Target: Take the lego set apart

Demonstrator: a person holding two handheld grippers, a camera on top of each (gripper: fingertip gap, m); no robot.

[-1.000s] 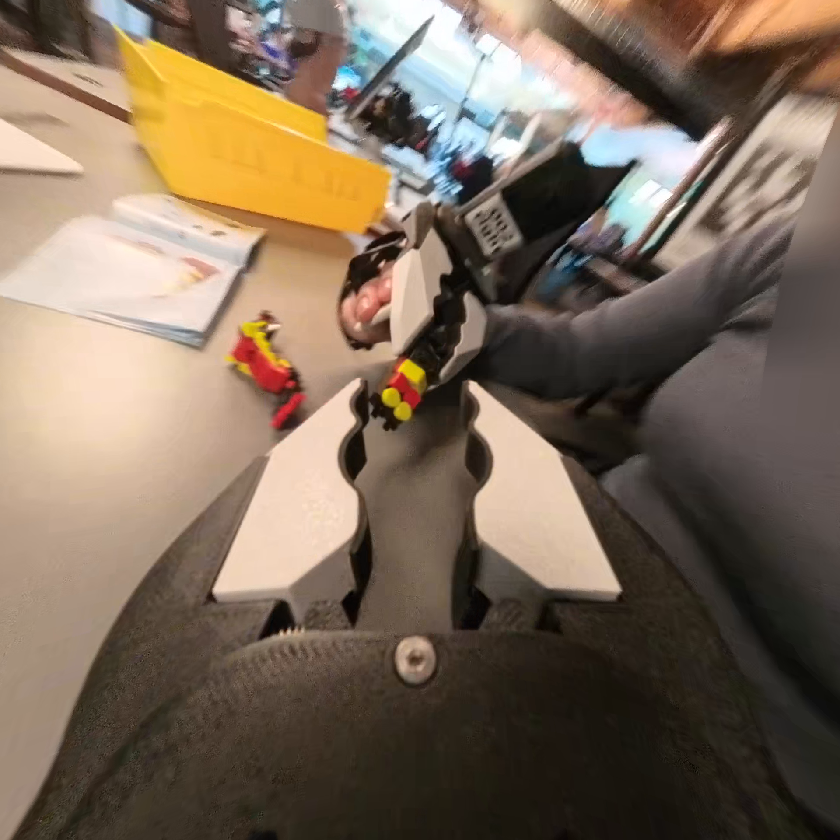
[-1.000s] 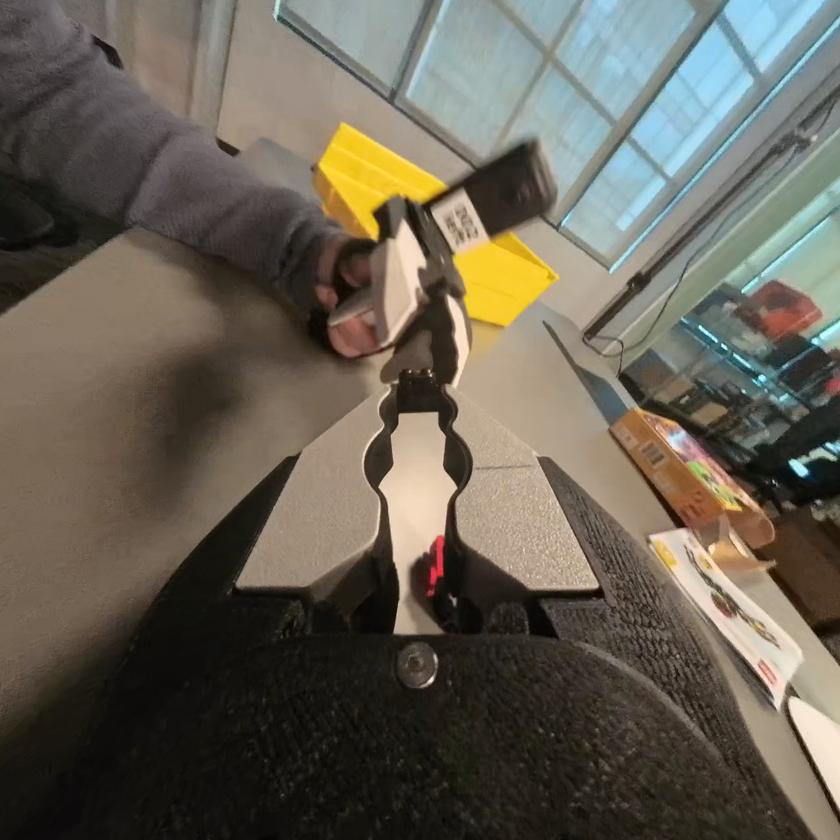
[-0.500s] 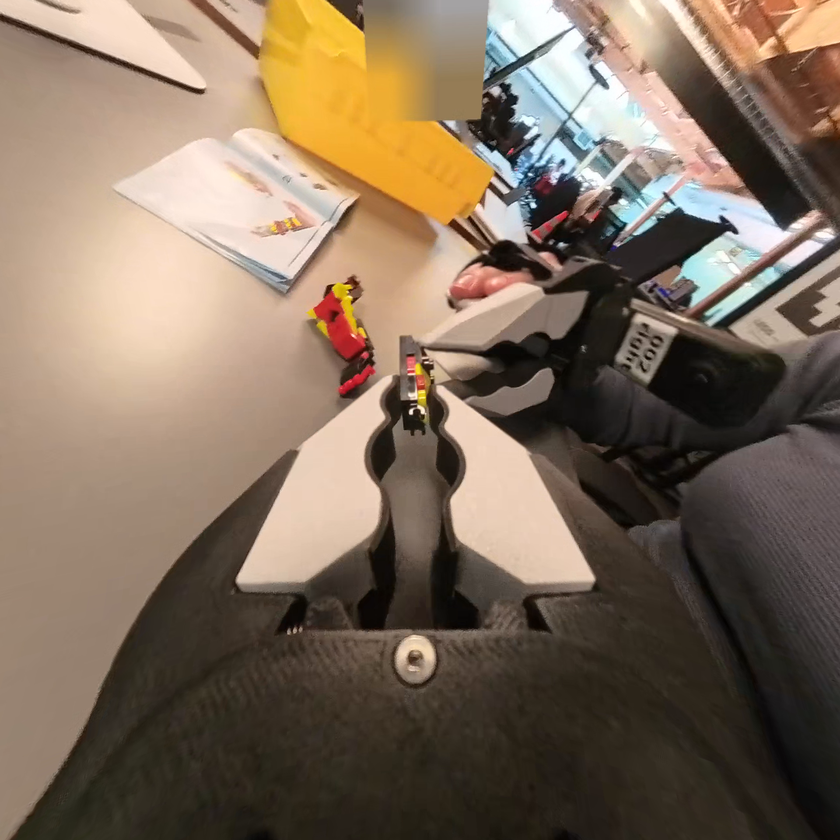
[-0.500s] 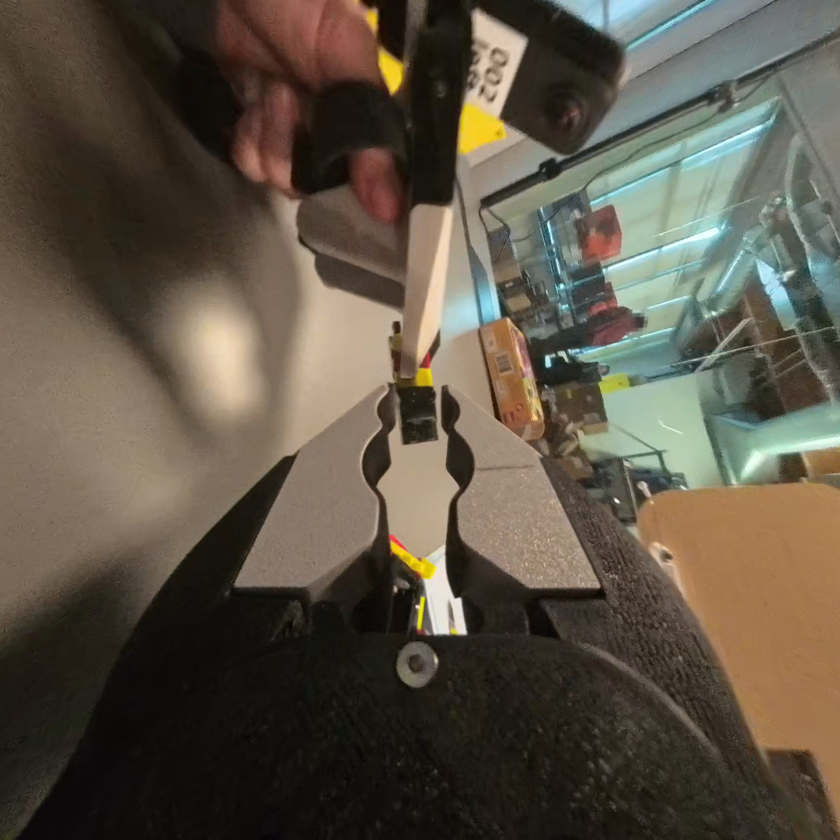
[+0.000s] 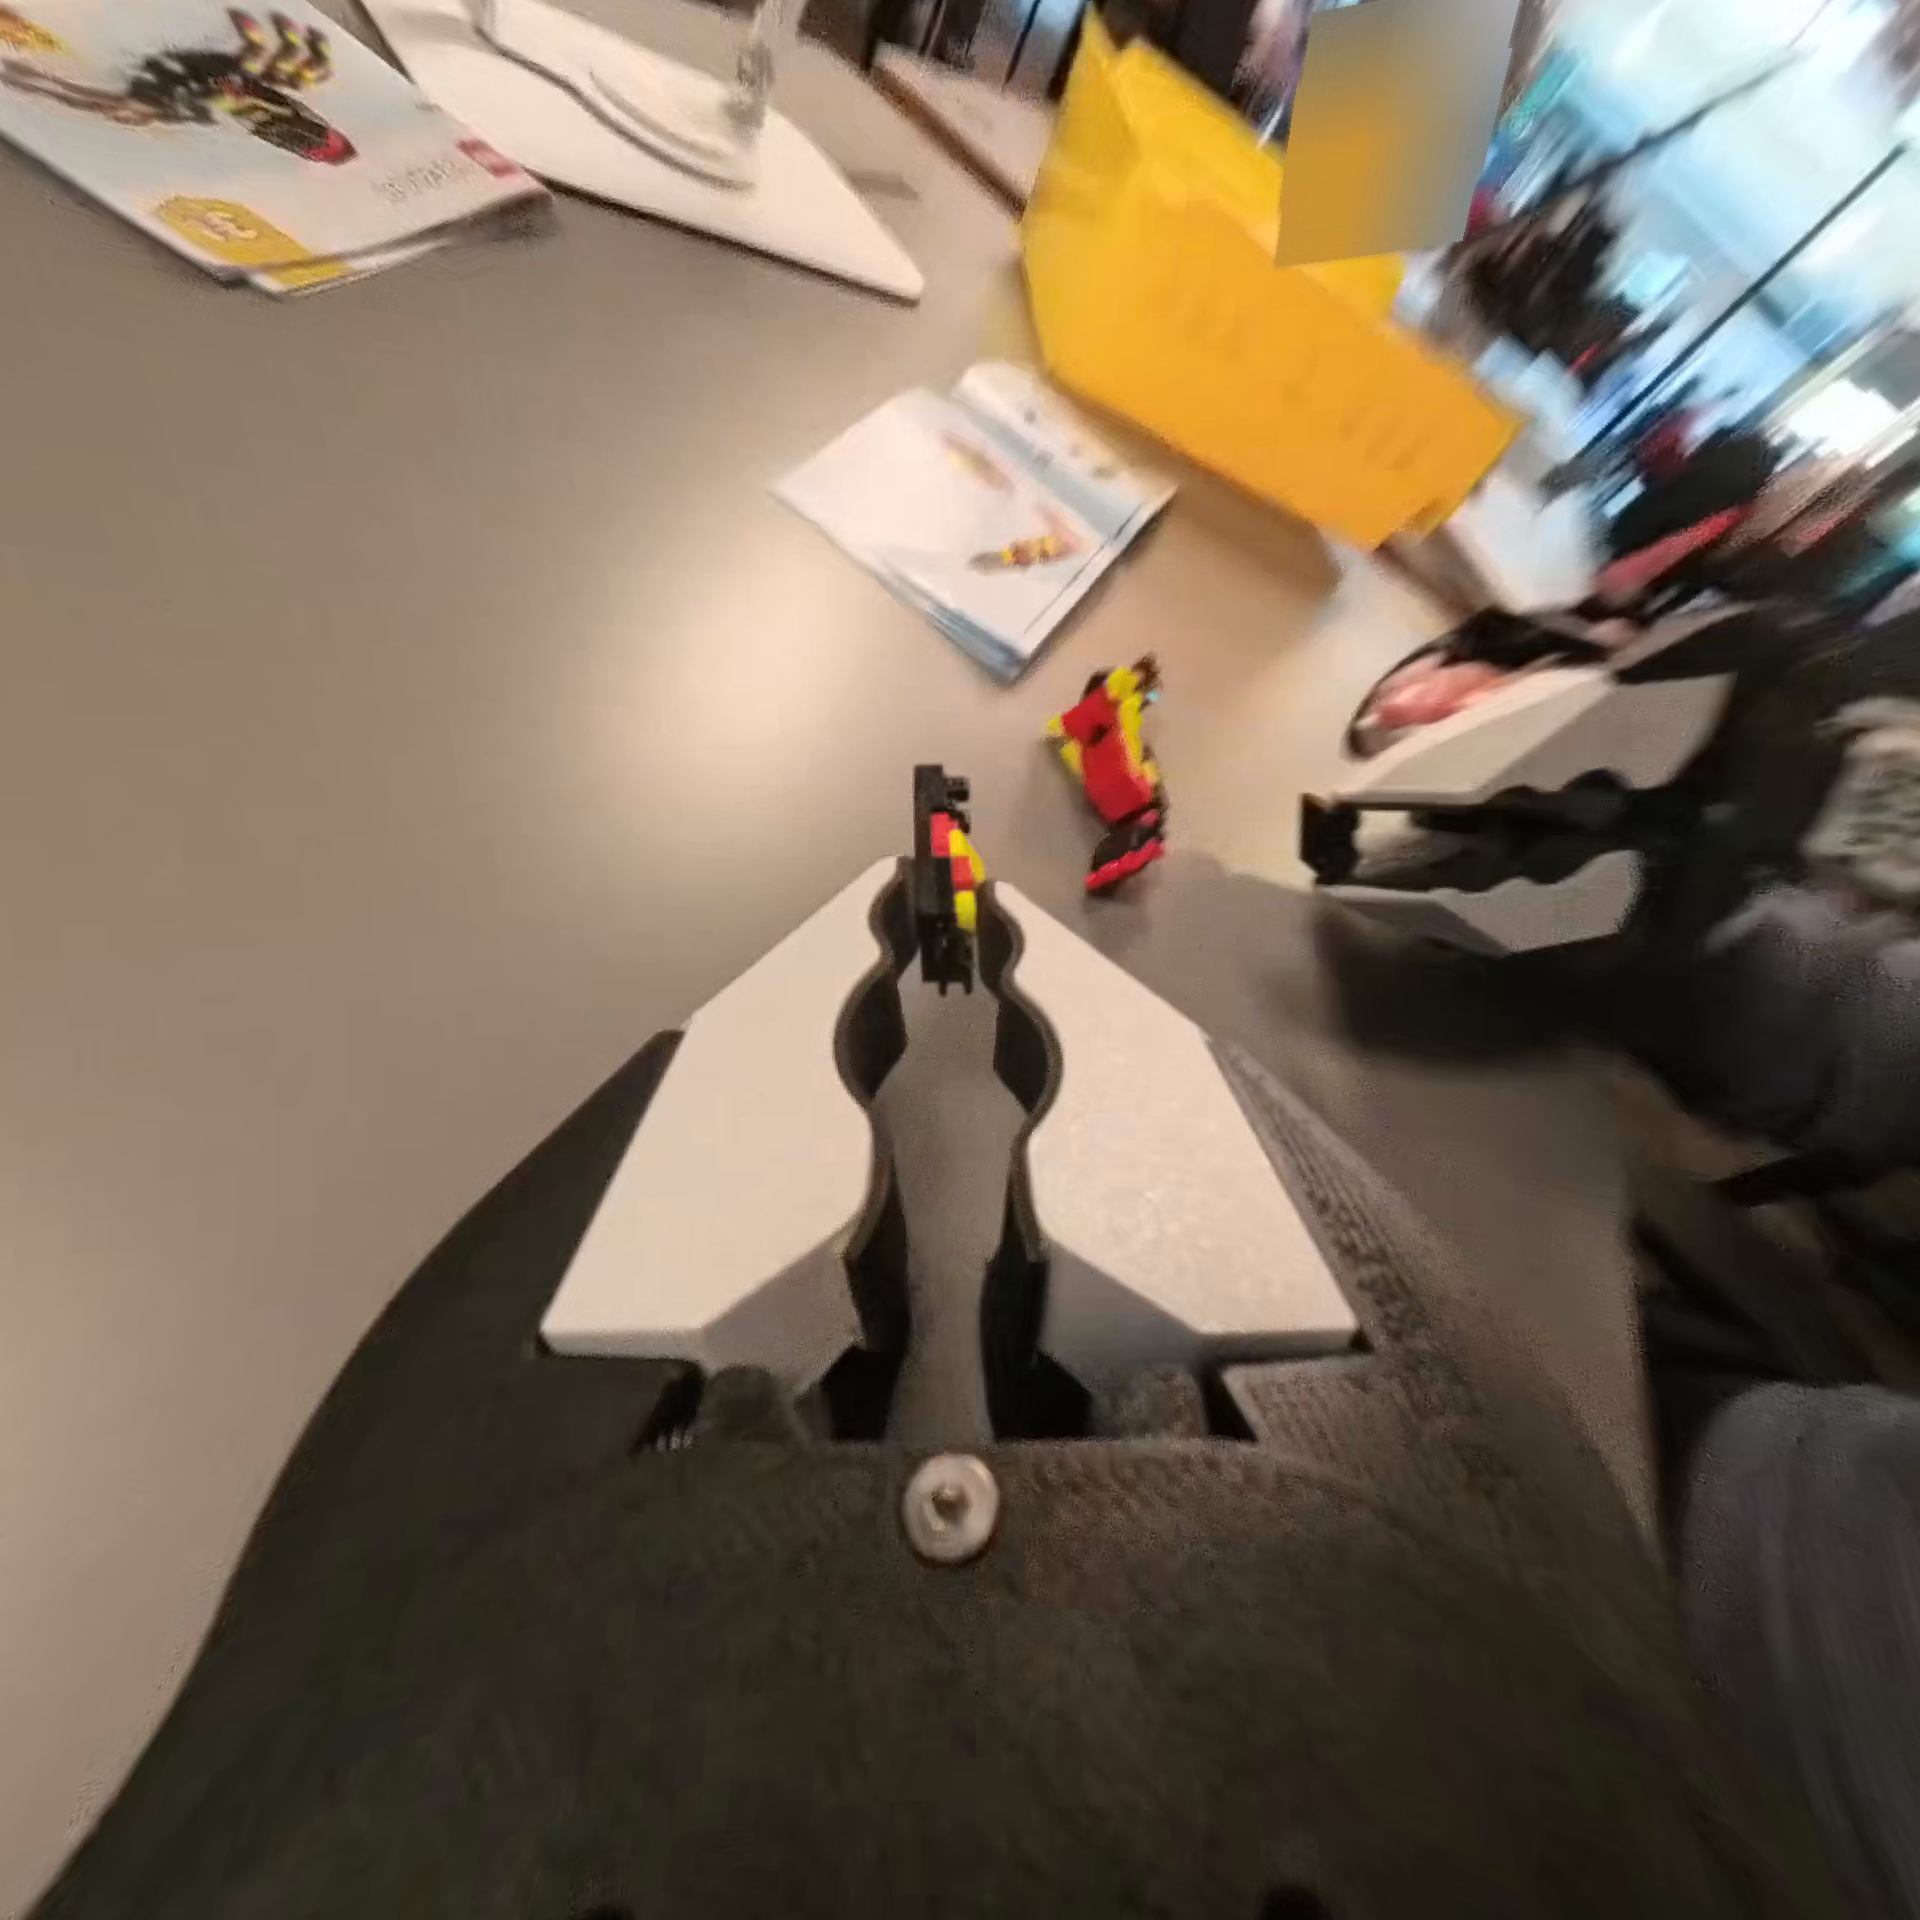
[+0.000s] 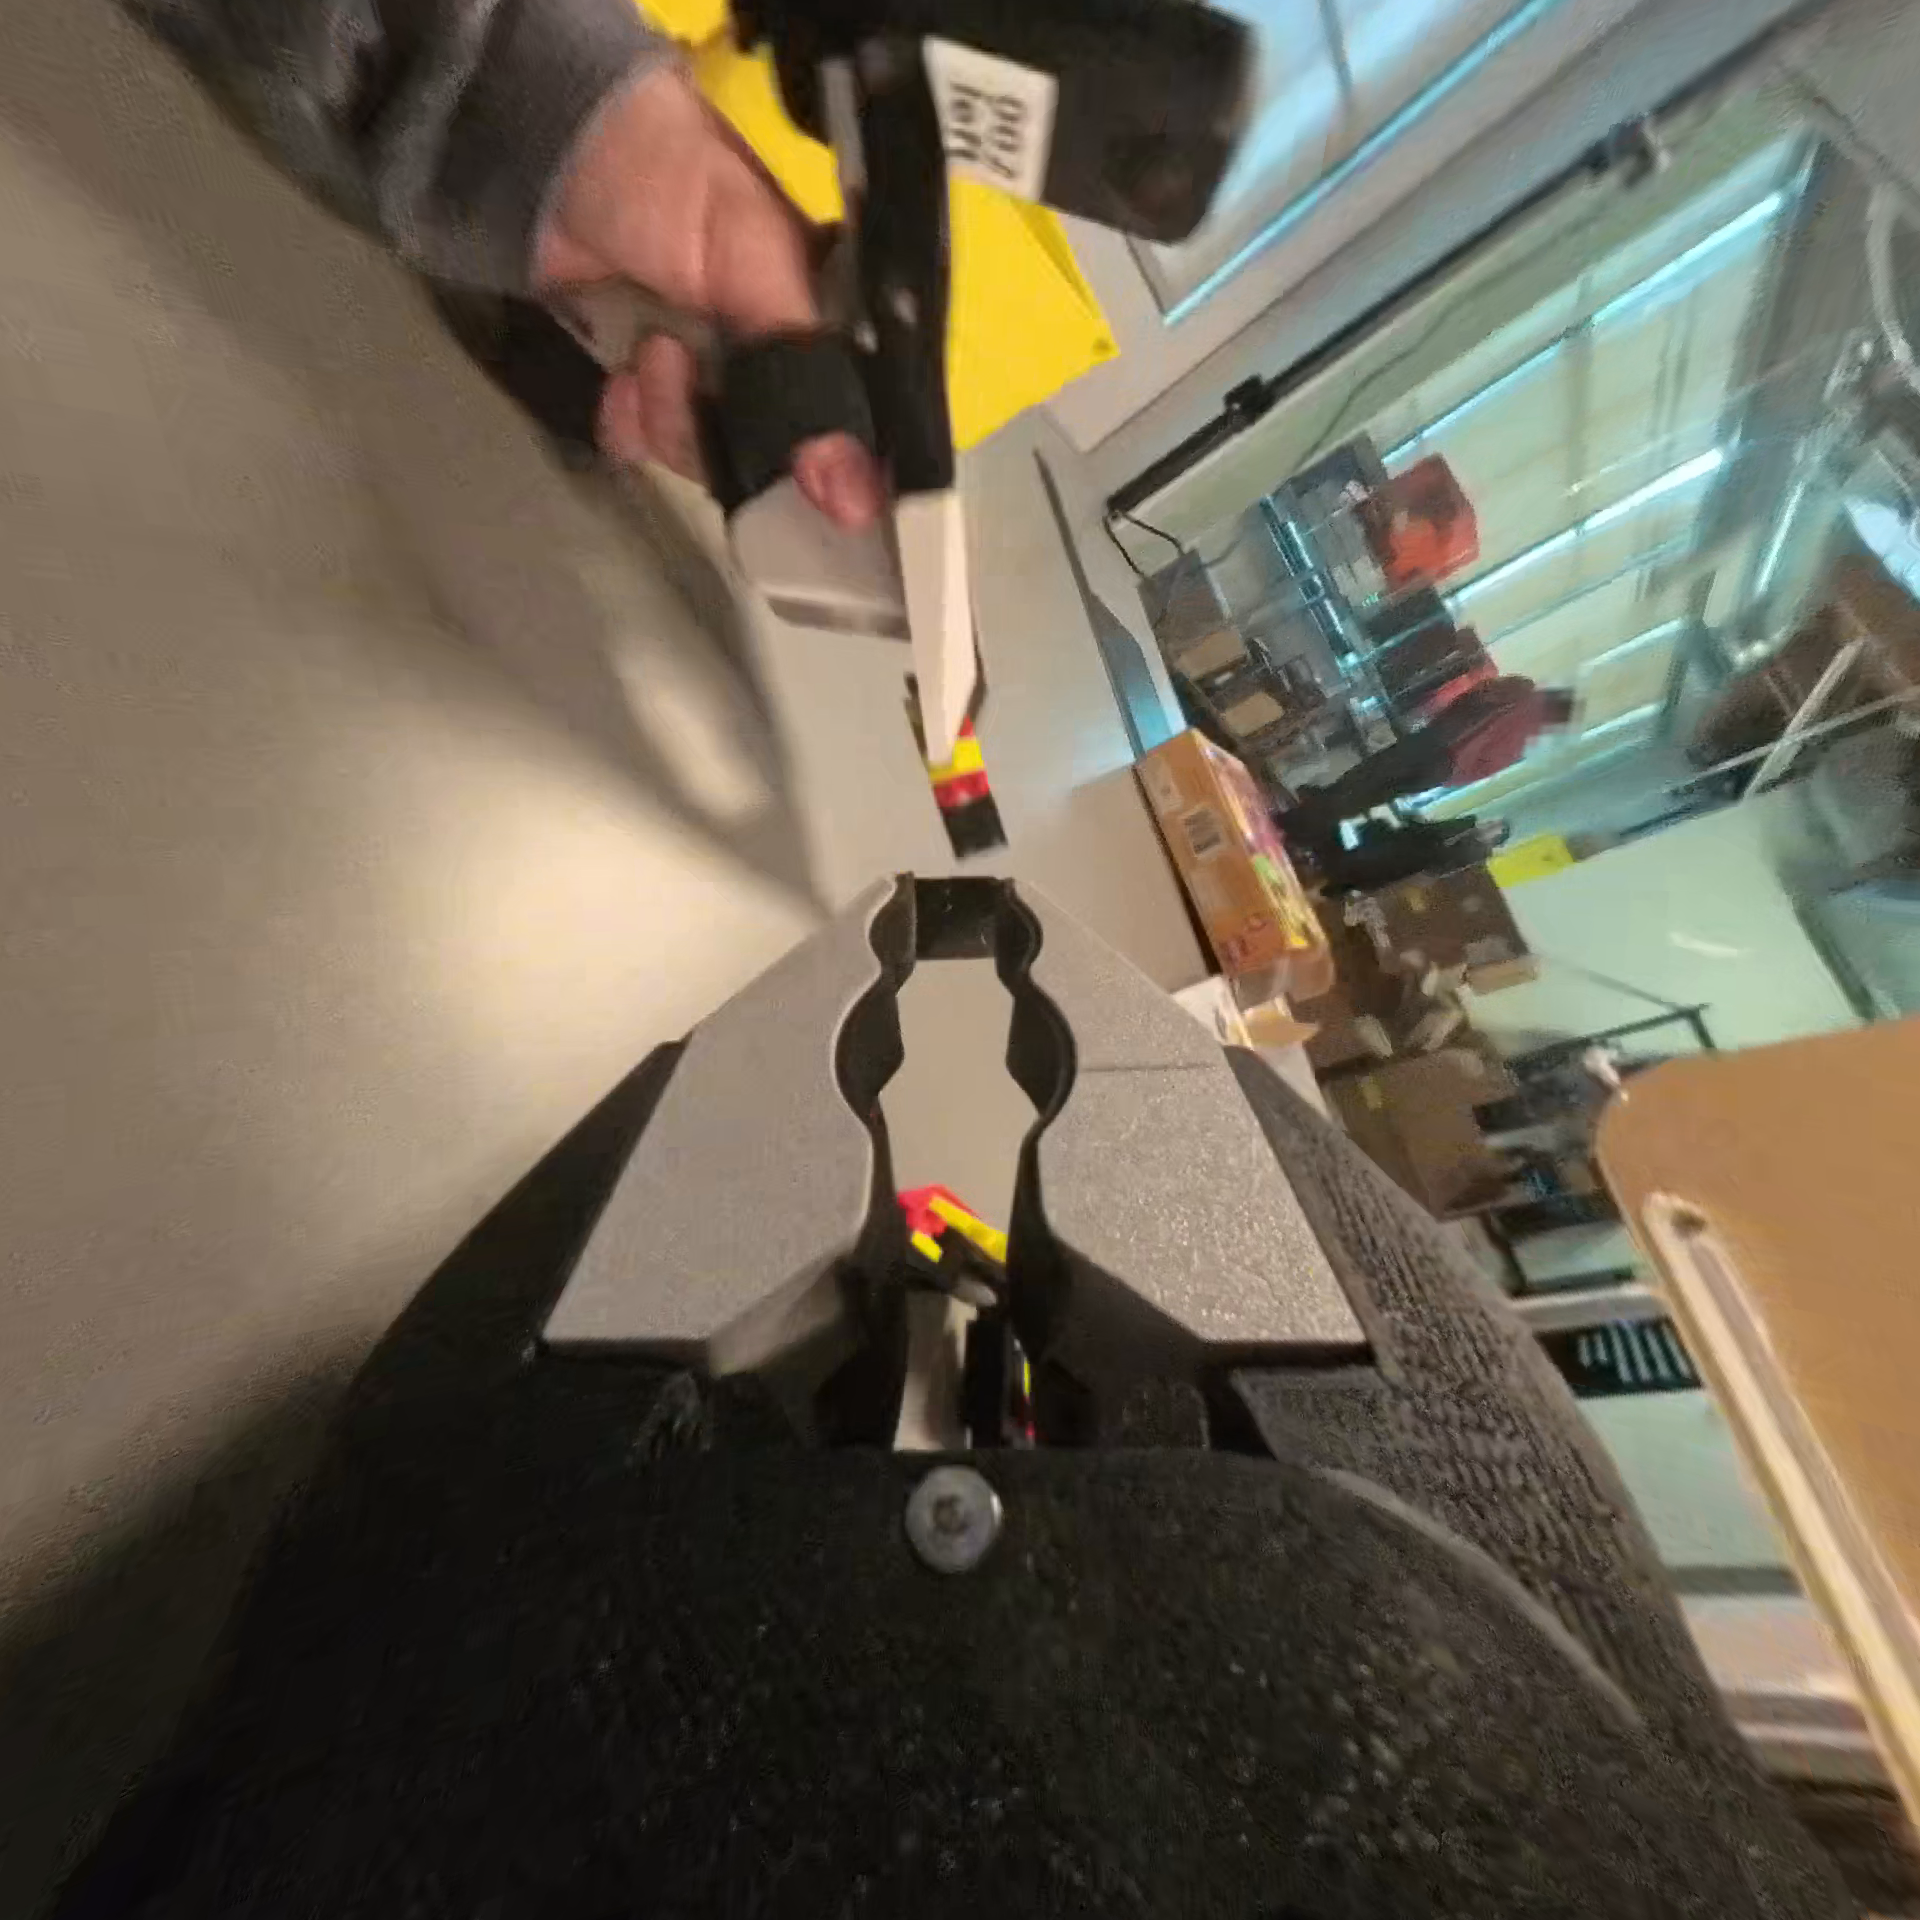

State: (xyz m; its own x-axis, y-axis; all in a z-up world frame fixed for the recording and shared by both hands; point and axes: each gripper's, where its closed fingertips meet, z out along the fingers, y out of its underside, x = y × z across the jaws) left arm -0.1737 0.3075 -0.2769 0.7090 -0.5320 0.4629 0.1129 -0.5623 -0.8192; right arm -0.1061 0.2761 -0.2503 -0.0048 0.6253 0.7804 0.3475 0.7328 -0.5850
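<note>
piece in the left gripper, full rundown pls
The small lego piece is a thin, flat stack of glossy plastic: mostly black, with red and yellow bricks on one side. It stands edge-on, pinched between the left gripper fingertips, its upper end sticking out past them above the grey table. Nothing else touches it; the right gripper is apart, holding a black piece.

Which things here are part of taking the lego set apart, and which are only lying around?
Part of the job:
- left gripper, shut on the black-red-yellow lego piece
- right gripper, shut on a black brick
- red-yellow lego chunk on the table

Lying about:
- open booklet
- yellow bin
- orange box
</note>
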